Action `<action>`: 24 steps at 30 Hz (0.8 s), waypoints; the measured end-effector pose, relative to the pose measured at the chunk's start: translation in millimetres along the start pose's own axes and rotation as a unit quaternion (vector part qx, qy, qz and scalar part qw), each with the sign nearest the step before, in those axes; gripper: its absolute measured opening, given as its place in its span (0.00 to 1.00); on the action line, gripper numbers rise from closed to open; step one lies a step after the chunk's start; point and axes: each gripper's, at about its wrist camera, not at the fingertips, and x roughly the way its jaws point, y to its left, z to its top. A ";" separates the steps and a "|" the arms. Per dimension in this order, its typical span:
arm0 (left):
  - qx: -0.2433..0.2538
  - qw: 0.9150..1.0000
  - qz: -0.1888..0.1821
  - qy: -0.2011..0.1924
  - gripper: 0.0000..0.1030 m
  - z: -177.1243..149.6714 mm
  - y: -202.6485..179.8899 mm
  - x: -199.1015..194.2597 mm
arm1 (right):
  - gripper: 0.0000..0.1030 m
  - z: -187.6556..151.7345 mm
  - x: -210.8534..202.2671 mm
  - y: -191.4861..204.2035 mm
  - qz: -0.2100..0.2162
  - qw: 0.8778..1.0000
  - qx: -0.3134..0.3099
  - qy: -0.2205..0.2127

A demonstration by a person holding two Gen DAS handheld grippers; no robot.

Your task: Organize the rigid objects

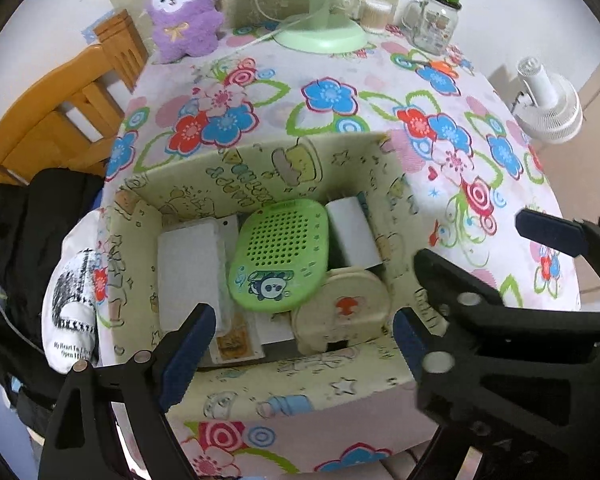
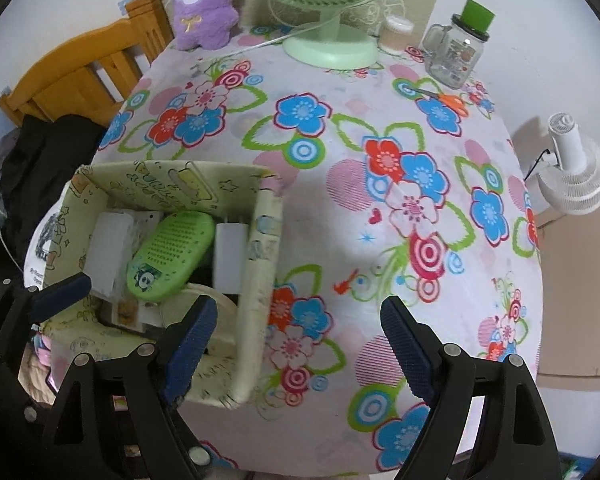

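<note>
The box (image 1: 260, 384) sits near the table's (image 1: 340, 60) close edge, directly under the left gripper (image 1: 304, 336) and down to the left of the right gripper (image 2: 300, 340). Inside it lie a green case (image 1: 278, 256) with a perforated lid, tilted across the middle; a white block (image 1: 190, 276) on its left; a second white block (image 1: 352, 236) standing on end at its right; and a round cream case (image 1: 344, 316) nearest the left gripper's right finger.

Both grippers stand wide open and hold nothing — the left straddles the box's near wall, the right hangs over bare cloth beside the box's right wall.

The green case looks like thin hard plastic: light, stiff, smooth enough to slip, so I would pinch it across its narrow width rather than by the rounded ends. The blocks look light and flat-faced, easy to grip on opposite faces. The cream case appears hard and domed; a grip on its flat sides seems safer. The box itself looks like soft printed card — its right wall bows in the right wrist view — so it may flex if squeezed.

A flat card (image 1: 236, 344) with an orange print lies partly under the left block; what it is I cannot tell. The box floor below the green case is hidden, and the fingers cover the near corners.
</note>
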 end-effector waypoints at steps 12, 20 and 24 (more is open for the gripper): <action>-0.045 0.998 0.017 -0.039 0.89 3.5 -21.9 -27.6 | 0.84 -4.4 -46.2 -36.3 0.030 0.998 -0.027 -0.049; -0.054 0.997 0.026 -0.053 0.89 7.5 -37.5 -38.2 | 0.84 -8.6 -60.4 -66.0 0.040 0.996 -0.024 -0.077; -0.051 0.997 0.028 -0.050 0.89 9.4 -49.8 -43.8 | 0.83 -14.5 -66.0 -90.4 0.034 0.996 -0.008 -0.083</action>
